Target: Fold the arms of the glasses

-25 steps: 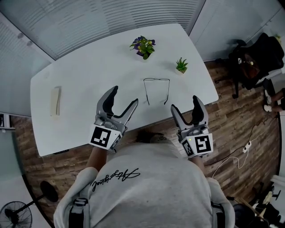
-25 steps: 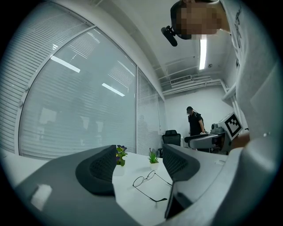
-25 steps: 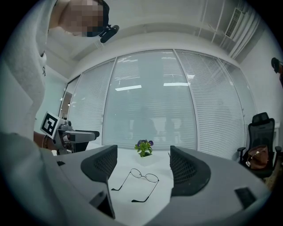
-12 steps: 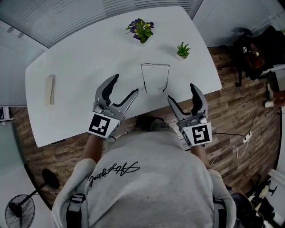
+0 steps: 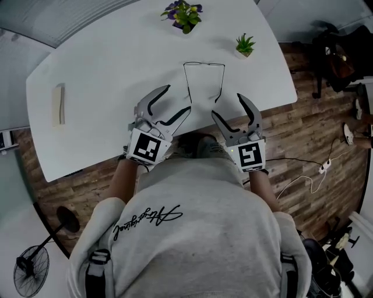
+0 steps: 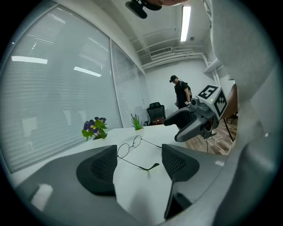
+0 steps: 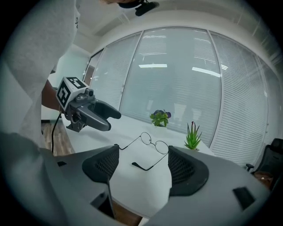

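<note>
**Two-handed approach to the glasses [image 5: 204, 63], read from the operator outward.** Nearest the camera, well short of the glasses, we saw the operator's grey sweatshirt [image 5: 192, 233], which filled the view up to the near edge of the white table [image 5: 116, 75].

Next came the left gripper [image 5: 178, 98], just short of the tip of the glasses' left arm. Its jaws stood wide, with only bare table top and that tip in the gap ahead, and no pad touched anything. The right gripper [image 5: 227, 105] sat mirrored just short of the right arm's tip. Its jaws had just been closing a little yet stood wide, with nothing between the pads. We judged this paired stance deliberate: one claw per arm, each lined up along the wire it was to swing inward.

The glasses themselves lay flat on the table, both arms fully unfolded and pointing back at the operator, with the lenses on the far side. Folding had therefore not begun. We expected the thin wire arms to call for a light, narrow pinch, and the frame might skid on the smooth top if only one side were pushed.

Well to the left of the glasses lay a pale block [image 5: 57, 105]. Beyond the lenses stood a flowering plant [image 5: 183, 14], and beyond and to the right a small green plant [image 5: 245, 45], both well apart from the working space.
</note>
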### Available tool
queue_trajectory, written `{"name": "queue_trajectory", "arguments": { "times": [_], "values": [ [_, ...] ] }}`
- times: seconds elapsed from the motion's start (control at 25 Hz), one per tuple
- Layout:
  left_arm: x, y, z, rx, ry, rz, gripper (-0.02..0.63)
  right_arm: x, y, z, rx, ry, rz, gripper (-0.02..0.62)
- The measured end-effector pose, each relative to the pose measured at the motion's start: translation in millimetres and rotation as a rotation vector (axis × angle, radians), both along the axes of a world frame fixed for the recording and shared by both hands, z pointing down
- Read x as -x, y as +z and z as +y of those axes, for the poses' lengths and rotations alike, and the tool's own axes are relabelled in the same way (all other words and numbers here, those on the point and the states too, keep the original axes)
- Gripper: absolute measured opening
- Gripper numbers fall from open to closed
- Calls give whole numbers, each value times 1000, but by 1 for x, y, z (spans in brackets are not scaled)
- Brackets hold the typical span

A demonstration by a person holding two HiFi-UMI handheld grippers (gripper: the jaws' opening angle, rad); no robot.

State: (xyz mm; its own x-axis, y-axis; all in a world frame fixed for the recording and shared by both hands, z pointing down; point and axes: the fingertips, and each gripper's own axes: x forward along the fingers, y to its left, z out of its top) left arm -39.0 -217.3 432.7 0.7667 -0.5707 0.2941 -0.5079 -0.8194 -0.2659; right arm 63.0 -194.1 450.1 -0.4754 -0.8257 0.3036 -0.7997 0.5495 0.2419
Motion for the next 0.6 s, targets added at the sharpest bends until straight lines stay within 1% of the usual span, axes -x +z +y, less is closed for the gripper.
{"name": "queue_trajectory", "arguments": {
  "times": [0.16,0.28,0.4,0.6],
  "values": [
    [-7,28,6,34,20,-60,305,4,18,-2,35,5,32,314],
    [-11,36,4,50,25,-69,305,5,26,-8,45,9,41,305],
    [-15,39,-1,62,27,-78,299,5,34,-11,56,-6,62,302],
    [-18,51,-2,31,93,-203,270,6,39,-14,61,-45,106,281]
  ]
}}
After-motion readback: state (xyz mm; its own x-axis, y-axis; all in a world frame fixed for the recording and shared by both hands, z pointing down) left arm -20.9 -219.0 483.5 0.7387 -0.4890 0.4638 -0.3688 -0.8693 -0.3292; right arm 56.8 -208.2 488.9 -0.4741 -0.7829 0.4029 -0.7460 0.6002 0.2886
